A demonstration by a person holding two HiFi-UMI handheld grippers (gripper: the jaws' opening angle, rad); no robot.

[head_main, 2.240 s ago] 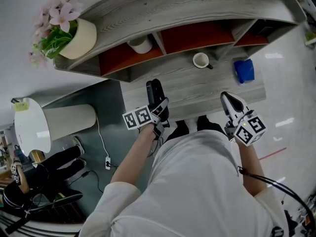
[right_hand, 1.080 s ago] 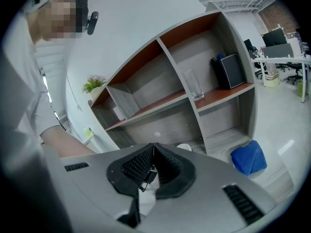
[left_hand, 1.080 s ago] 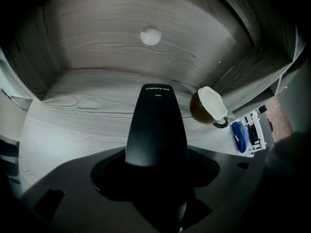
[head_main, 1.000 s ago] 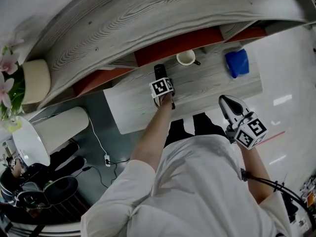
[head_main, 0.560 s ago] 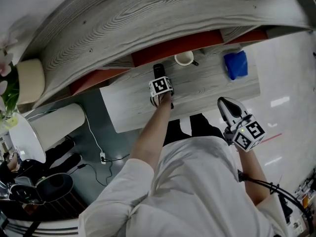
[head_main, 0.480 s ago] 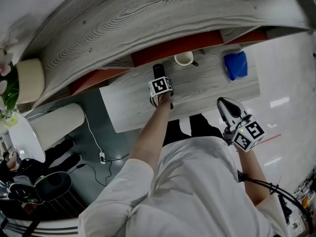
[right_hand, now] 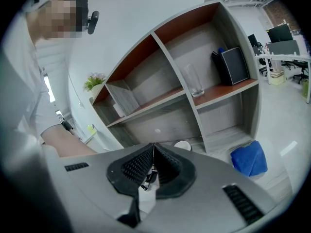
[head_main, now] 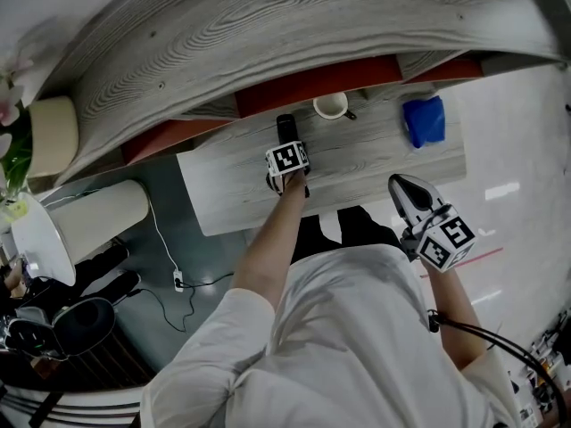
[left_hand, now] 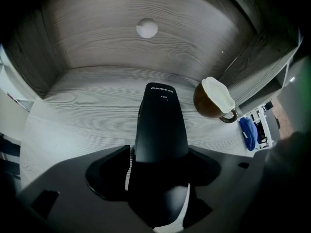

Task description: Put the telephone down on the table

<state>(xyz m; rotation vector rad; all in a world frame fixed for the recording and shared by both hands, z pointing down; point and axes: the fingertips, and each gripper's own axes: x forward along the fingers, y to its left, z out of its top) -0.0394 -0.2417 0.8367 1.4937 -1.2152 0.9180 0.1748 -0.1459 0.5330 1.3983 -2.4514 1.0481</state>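
White short-sleeved shirt [head_main: 343,328], thin black cable [head_main: 486,335]

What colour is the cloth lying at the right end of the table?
Blue. The cloth shows best in the head view.

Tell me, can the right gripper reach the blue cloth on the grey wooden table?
Probably yes. The right gripper hangs at the front edge of the grey wooden table, the blue cloth lies ahead, nothing between. Its shut, empty jaws must open first.

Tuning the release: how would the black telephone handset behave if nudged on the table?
The black telephone handset looks rigid-shelled, likely stiff. Long, lying flat on the grey wooden table, so unlikely to roll. Smooth surface may slide.
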